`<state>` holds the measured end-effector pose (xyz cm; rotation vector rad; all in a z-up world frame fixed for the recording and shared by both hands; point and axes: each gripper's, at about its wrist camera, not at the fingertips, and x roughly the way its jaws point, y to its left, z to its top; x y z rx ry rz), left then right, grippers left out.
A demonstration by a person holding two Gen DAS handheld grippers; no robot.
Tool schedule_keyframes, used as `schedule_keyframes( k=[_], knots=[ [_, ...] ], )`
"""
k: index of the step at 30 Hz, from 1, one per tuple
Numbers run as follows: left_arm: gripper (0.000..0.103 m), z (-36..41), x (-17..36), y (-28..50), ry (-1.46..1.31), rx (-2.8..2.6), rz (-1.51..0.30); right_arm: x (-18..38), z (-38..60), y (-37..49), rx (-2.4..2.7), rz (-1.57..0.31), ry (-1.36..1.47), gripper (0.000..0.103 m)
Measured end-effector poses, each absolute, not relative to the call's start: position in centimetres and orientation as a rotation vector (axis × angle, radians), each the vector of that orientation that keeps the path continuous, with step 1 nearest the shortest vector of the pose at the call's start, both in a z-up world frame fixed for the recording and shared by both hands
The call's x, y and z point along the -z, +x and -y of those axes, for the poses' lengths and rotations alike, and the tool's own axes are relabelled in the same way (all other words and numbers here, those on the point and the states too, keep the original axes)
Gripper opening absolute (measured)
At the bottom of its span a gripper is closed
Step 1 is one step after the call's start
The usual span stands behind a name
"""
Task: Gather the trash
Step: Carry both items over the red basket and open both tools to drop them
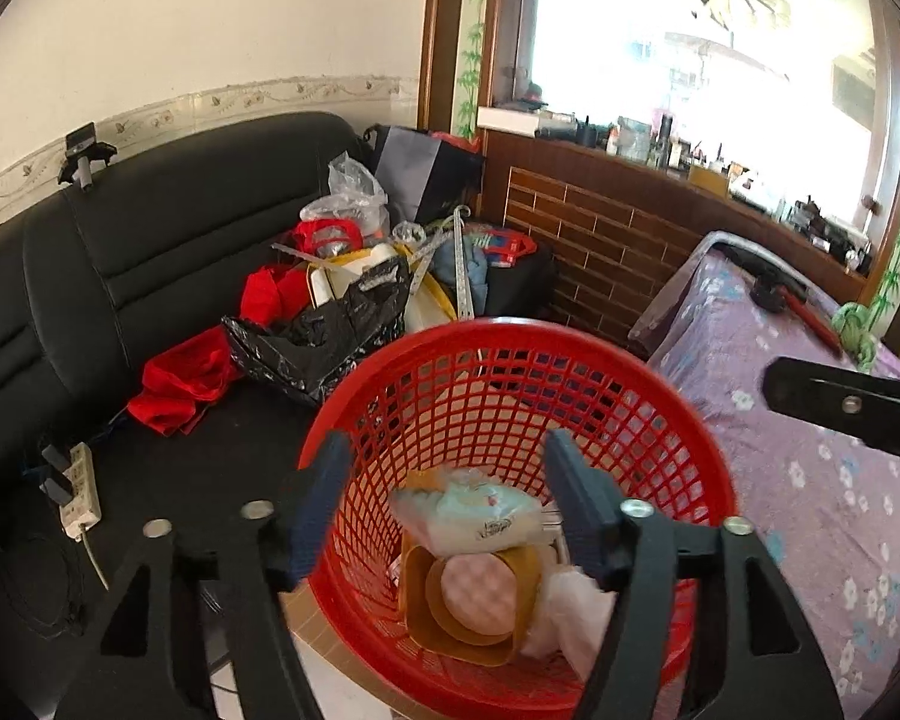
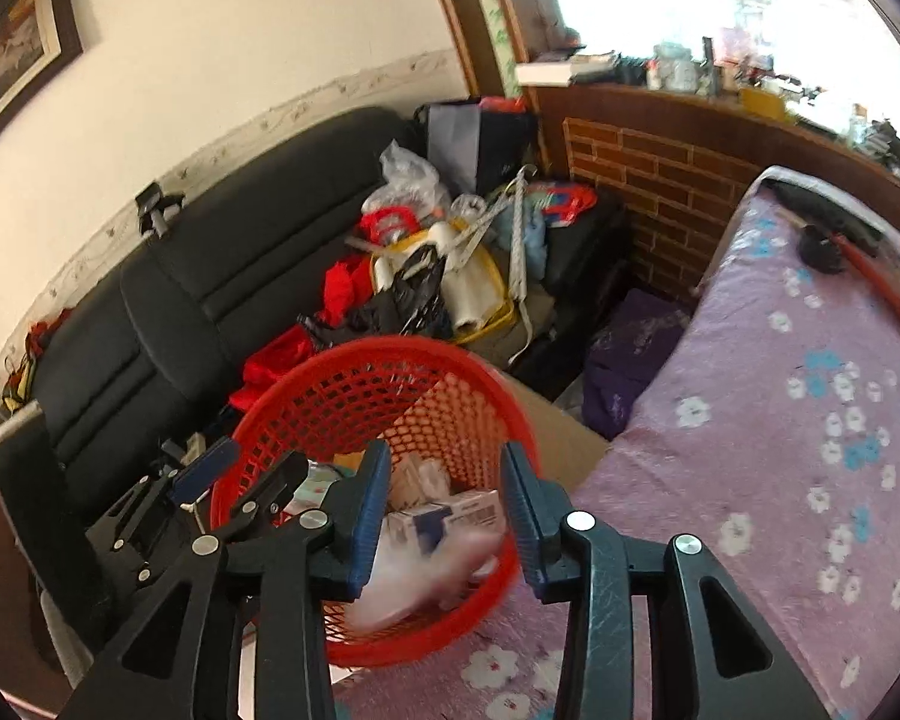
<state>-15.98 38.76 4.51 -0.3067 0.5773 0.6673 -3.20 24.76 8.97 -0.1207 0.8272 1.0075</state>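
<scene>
Cluttered home room: black sofa (image 1: 150, 252), floral-sheeted bed (image 1: 810, 450), crowded windowsill (image 1: 660, 156).

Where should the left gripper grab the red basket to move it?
Take the red mesh basket by its top rim, coming straight down with one finger inside and one outside the near wall. It stands upright with the rim exposed all round, while the tapering lattice wall offers no flat face. The left gripper already hangs open over the mouth, near that rim.

white trash (image 2: 426, 576) in the red basket (image 2: 306, 396) is motion-blurred.
</scene>
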Motion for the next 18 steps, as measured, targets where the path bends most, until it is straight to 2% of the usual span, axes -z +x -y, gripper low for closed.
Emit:
schedule_keyframes(
  k=[3, 5, 7, 11, 18],
  knots=[
    [0.083, -37.1, -5.9, -17.1, -0.289, -0.676, -0.529, -10.3, -22.0, -4.3, -0.971, -0.765, -0.122, 0.055],
    [0.099, -35.7, -6.8, -18.2, -0.267, -0.680, -0.490, -11.0, -20.2, -5.4, -0.946, -0.720, -0.136, 0.067],
    [0.103, -33.8, -7.7, -19.4, -0.227, -0.699, -0.445, -11.5, -17.9, -6.7, -0.893, -0.662, -0.161, 0.079],
    [0.103, -30.7, -8.0, -20.6, -0.151, -0.735, -0.444, -11.5, -13.9, -8.7, -0.816, -0.596, -0.200, 0.091],
    [0.103, -26.6, -6.5, -21.4, -0.026, -0.808, -0.510, -9.6, -8.4, -11.3, -0.681, -0.560, -0.258, 0.096]
  ],
)
